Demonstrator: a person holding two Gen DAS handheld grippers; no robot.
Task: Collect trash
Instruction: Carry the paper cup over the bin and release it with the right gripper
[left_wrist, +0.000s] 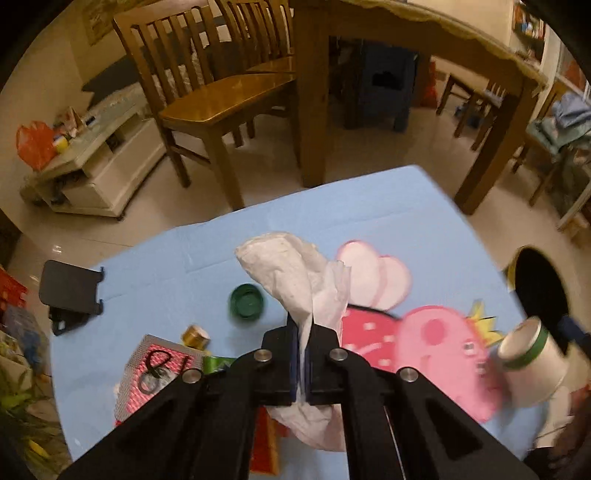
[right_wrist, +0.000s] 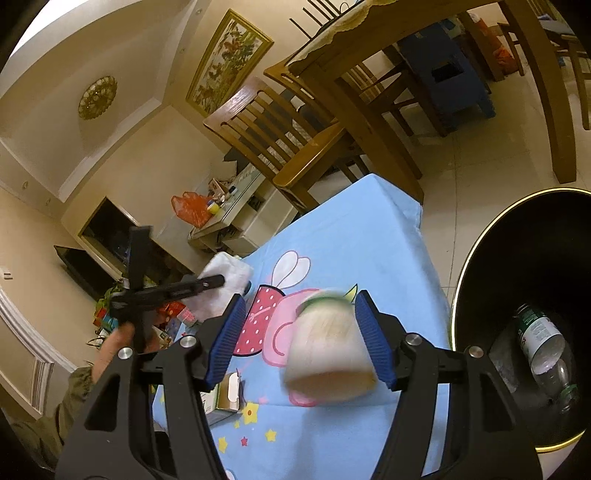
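White tissue (left_wrist: 295, 280) in left gripper (left_wrist: 302, 354) above table (left_wrist: 369, 206)

Bottle (right_wrist: 543, 347) in bin (right_wrist: 476, 258) — bin right of table (right_wrist: 369, 229).

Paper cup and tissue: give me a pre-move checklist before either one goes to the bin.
1. Left gripper shut on the white tissue: ok, the tissue is pinched between the pads.
2. Right gripper firmly on the paper cup: cannot tell; the cup sits between wide-set fingers, blurred, and contact on the left pad is not visible.
3. Black trash bin open and beside the table: ok.
4. Room in the bin: ok, only a plastic bottle shows inside.
5. Trash left on the blue tablecloth: not ok, the green bottle cap is still lying there.
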